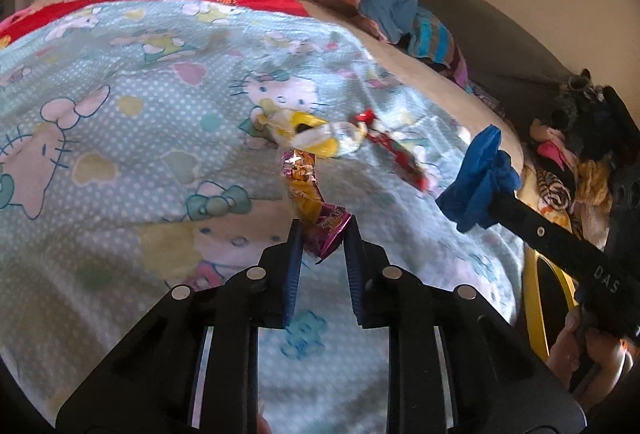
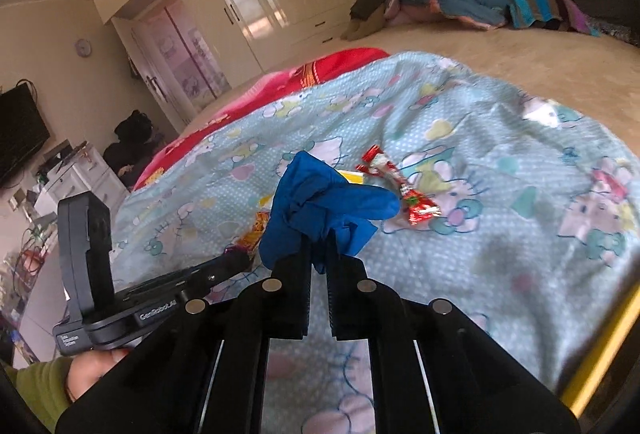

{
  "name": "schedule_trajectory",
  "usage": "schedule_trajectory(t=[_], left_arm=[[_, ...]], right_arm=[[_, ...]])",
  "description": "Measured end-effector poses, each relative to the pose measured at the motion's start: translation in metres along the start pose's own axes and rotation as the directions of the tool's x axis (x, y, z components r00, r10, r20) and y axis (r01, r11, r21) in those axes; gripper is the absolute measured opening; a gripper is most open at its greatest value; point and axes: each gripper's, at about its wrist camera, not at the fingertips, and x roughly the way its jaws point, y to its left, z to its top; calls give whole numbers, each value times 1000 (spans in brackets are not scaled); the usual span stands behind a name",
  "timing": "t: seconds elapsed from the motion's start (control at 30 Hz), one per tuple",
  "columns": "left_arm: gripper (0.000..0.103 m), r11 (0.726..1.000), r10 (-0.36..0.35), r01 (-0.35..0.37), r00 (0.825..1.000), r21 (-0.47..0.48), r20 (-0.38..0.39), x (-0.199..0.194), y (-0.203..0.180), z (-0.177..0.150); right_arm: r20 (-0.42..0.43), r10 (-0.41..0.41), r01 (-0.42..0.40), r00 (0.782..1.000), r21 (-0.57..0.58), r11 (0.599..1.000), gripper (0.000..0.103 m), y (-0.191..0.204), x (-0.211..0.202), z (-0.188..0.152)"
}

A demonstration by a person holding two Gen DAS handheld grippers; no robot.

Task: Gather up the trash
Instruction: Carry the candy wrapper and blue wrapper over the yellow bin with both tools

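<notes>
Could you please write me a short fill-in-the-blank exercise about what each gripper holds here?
1. The left gripper is shut on a purple and ____ wrapper.
2. The right gripper is shut on a ____ glove.
3. The red wrapper lies on the ____.

Missing words: yellow; blue; blanket

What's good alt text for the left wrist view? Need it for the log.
Left gripper pinches a purple-and-yellow snack wrapper above a Hello Kitty blanket. A yellow-white wrapper and a red wrapper lie beyond; at right, the right gripper holds blue crumpled plastic.
</notes>
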Motion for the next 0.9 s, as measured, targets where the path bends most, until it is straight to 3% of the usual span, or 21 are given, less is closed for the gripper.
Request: schedule_trajectory(t=[0.47,0.9], left_arm=[[15,981,-117,111,993,157,28,-52,-66,-10],[15,938,-222,207,975,277,24,-70,-129,-16]], right_arm=[[56,-78,77,995,30,997,7,-22,-66,-9],[86,-187,178,979,103,979,7,-60,-121,-24]])
